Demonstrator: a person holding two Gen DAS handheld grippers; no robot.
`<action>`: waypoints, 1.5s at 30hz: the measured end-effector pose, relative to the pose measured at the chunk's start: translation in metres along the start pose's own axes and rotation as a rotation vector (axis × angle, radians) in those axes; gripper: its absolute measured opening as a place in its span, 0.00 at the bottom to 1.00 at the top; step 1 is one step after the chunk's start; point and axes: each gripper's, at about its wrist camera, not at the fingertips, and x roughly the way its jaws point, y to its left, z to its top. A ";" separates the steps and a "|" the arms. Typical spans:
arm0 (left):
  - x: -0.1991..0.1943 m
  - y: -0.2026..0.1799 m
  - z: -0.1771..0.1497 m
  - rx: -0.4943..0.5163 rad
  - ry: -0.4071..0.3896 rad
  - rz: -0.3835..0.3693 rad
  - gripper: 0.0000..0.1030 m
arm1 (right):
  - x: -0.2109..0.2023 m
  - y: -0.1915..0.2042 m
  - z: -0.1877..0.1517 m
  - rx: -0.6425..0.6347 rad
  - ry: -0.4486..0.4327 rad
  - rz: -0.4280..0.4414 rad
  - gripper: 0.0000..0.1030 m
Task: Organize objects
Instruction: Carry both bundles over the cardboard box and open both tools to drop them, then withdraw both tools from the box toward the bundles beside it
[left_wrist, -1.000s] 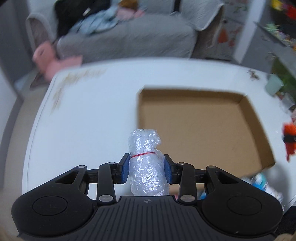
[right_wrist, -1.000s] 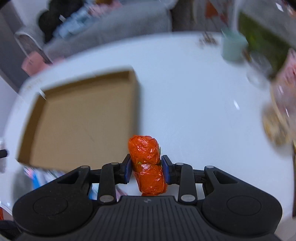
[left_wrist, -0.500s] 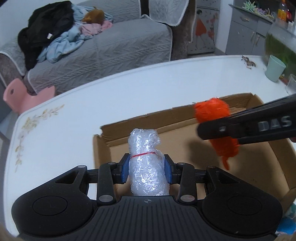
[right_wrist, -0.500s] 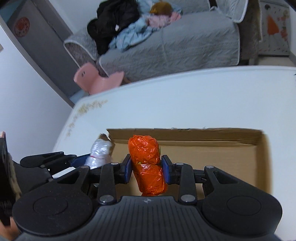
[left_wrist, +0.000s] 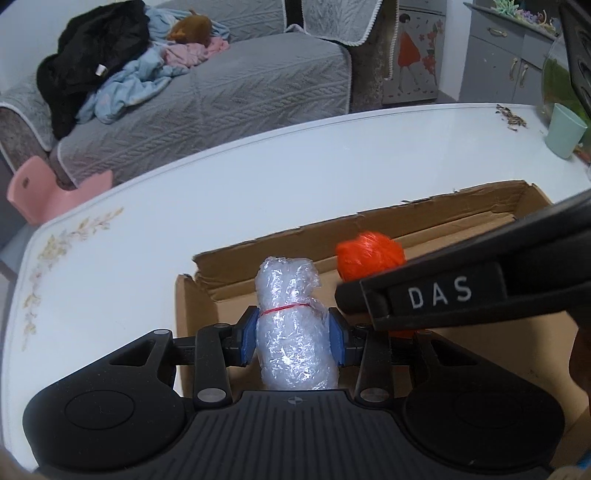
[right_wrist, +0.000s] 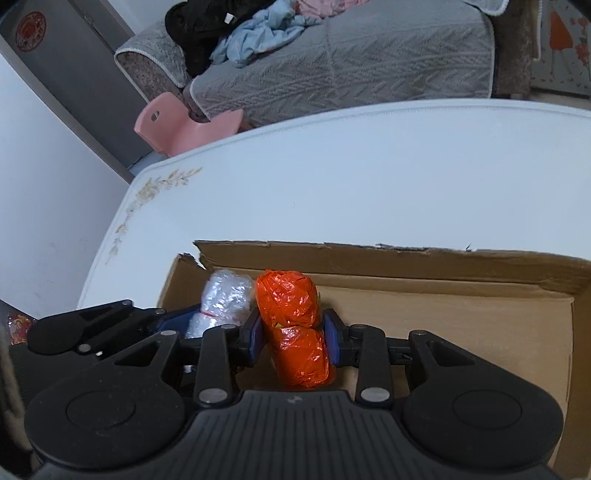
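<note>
A clear plastic-wrapped bundle (left_wrist: 295, 332) tied with a red band sits between the blue pads of my left gripper (left_wrist: 293, 326). The pads still touch it while the jaws are opening. It is low inside the open cardboard box (left_wrist: 461, 229), near the box's far left corner. An orange plastic-wrapped bundle (right_wrist: 295, 332) stands between the pads of my right gripper (right_wrist: 293, 339), whose jaws are opening too. Both bundles are side by side in the box, the clear bundle (right_wrist: 225, 295) on the left. In the left wrist view the orange bundle (left_wrist: 369, 254) shows behind a right finger (left_wrist: 443, 299).
The box lies on a white table (right_wrist: 332, 177) with a floral print at its left corner. A teal cup (left_wrist: 565, 129) and some crumbs (left_wrist: 511, 118) are at the far right. Beyond the table stand a grey sofa (left_wrist: 240, 92) with clothes and a pink stool (left_wrist: 44, 188).
Both grippers came in over the box and sank into it with their bundles. The right gripper closed in beside the left one, and the pads have eased slightly.
</note>
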 end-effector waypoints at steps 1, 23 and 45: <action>0.000 0.001 0.001 0.002 0.002 0.002 0.45 | 0.000 -0.001 -0.001 0.009 0.003 0.008 0.33; -0.031 0.013 0.001 -0.028 -0.001 0.020 0.73 | -0.042 -0.001 0.003 0.102 -0.081 0.042 0.49; -0.130 0.018 -0.056 -0.188 0.216 -0.140 0.84 | -0.119 0.020 -0.067 0.046 -0.085 -0.152 0.82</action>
